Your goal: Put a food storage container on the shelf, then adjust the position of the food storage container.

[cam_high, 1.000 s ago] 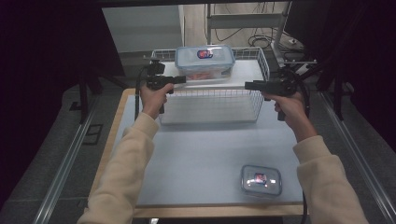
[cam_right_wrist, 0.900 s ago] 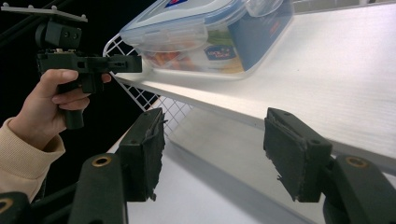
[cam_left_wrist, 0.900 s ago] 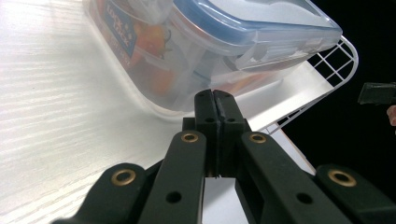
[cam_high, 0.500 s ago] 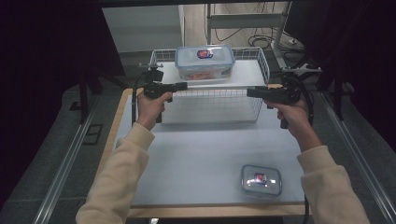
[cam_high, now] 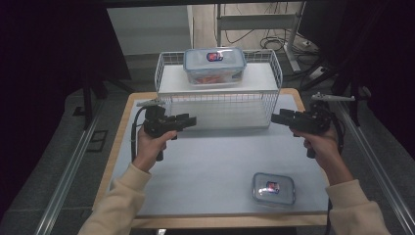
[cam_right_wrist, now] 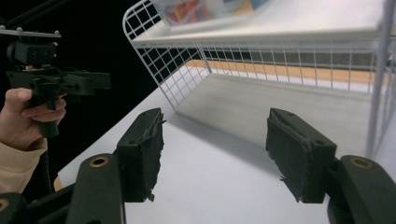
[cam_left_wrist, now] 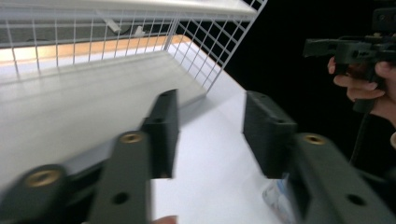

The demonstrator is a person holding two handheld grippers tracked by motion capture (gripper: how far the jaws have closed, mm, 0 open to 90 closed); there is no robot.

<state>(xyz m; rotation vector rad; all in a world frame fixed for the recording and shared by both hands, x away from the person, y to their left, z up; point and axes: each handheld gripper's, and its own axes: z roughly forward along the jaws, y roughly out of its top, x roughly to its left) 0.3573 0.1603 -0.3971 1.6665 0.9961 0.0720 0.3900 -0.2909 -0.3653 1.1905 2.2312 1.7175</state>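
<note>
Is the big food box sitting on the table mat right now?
No, the big food box sits up on the white wire rack, while a smaller box lies on the mat.

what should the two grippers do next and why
Probably swing the right gripper down toward the small lidded container at the near right of the table: it lies nearest that hand. Both the right and the left gripper stand open and empty in front of the wire rack, touching nothing, and the bigger container sits farther off on top.
</note>
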